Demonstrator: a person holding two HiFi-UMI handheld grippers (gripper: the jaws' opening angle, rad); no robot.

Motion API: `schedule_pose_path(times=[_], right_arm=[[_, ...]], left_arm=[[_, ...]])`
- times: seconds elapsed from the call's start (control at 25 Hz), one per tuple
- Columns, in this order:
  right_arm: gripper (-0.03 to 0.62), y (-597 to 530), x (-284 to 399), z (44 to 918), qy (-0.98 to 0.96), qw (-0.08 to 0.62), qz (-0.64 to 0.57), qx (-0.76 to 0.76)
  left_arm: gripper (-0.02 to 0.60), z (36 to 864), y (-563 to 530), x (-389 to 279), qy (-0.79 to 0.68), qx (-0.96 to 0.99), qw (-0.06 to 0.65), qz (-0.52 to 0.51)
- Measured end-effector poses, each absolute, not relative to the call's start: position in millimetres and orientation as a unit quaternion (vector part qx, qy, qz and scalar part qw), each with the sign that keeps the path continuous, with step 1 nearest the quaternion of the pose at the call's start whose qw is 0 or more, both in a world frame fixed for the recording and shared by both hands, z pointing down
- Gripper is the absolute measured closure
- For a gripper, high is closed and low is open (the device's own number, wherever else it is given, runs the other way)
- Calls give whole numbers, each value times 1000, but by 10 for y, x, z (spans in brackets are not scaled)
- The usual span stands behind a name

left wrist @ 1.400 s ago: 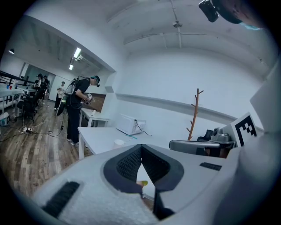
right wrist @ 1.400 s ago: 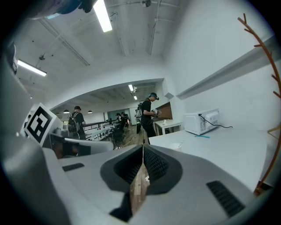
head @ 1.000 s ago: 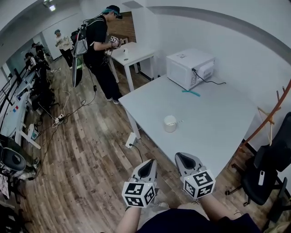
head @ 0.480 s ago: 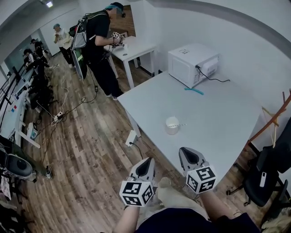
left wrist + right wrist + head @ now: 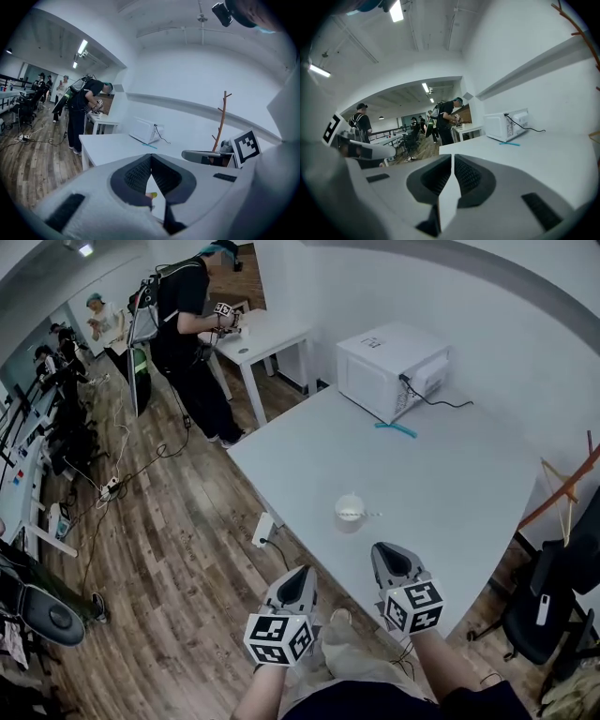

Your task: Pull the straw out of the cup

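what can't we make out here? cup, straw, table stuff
Contents of the cup: head view, too small to tell.
Lower end of the straw: head view, hidden inside the cup; the rest is a thin line.
Teal item by the microwave: head view, too small to identify.
Both gripper views: cup and straw not seen; out of frame or blocked by the foreground, cannot tell which.

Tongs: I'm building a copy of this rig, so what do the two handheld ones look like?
The left tongs and right tongs match: light grey shells tapering to a point, black ribbed pads inside. Behind each sits a white cube with black square markers. The person wears a dark top.
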State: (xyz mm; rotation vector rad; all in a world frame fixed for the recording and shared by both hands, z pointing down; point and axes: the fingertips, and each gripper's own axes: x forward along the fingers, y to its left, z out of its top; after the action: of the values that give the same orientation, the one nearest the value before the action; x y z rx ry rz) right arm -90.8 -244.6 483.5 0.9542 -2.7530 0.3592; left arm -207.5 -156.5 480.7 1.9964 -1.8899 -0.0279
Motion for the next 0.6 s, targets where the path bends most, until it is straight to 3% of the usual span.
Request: schedule_pose_path(times=[0.16,0.28,0.6], right_arm=[[558,-2617,-942,5032,-929,115,139,324],[467,-2729,-990,5192,-924,127,160,322],[465,-3010,-1072,5514,-914,151,178,332]], left_arm=[[563,4940,-1749,-2093,-667,716,205,-2],[563,4997,-1851,-2127,-664,718,210,1],[563,5178,-2060,-2214,-654,722,226,8]])
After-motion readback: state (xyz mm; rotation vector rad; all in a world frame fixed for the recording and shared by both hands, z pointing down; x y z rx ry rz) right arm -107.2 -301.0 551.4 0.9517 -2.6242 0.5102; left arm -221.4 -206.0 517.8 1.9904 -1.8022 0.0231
